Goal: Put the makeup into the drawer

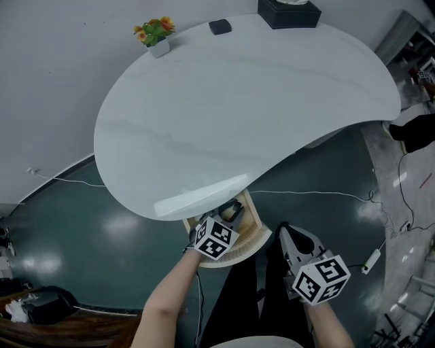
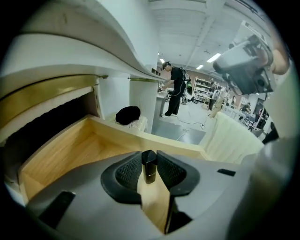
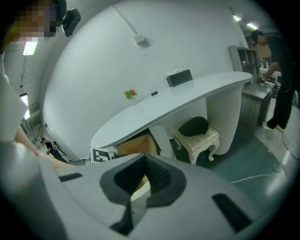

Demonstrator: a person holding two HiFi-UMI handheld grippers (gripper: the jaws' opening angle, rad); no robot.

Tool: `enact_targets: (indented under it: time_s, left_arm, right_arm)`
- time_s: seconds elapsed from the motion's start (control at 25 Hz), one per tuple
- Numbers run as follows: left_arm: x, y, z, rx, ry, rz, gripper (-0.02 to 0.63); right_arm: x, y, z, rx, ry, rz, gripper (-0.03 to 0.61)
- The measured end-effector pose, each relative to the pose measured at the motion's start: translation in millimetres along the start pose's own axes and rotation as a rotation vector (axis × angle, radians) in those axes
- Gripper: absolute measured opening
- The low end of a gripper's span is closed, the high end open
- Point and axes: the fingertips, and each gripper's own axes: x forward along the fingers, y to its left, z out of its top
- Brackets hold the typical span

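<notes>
1. The dark makeup tube [image 2: 149, 169] stands upright, pinched between the pads of your left gripper [image 2: 149, 161].
2. The open drawer [image 2: 70, 154] lies at its 10 o'clock, just beyond the jaws.
3. Your right gripper [image 3: 143, 178] is farther off, jaws spread and empty.

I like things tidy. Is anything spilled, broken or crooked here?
Nothing stands out. The white table holds an upright flower pot and a black tissue box, with no spill. The wooden drawer is open, and the left gripper grips a small dark makeup tube above it.
</notes>
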Motion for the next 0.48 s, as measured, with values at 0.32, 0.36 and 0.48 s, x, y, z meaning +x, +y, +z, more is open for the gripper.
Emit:
enact_targets:
  time_s: [0.32,0.36,0.48]
  left_arm:
    - [12,0,-4,0.044,-0.008,0.015,0.103]
    - [13,1,-4,0.041,-0.011,0.017,0.103]
    - [17,2,-5,0.037,-0.009,0.02,0.103]
  right_arm:
    - [-4,-4,-9,0.006,0.012,-0.007,0.002]
    - [-4,-5,-10,0.006,0.013,-0.007,0.002]
    - [-5,-7,-13,0.008,0.017,-0.01,0.002]
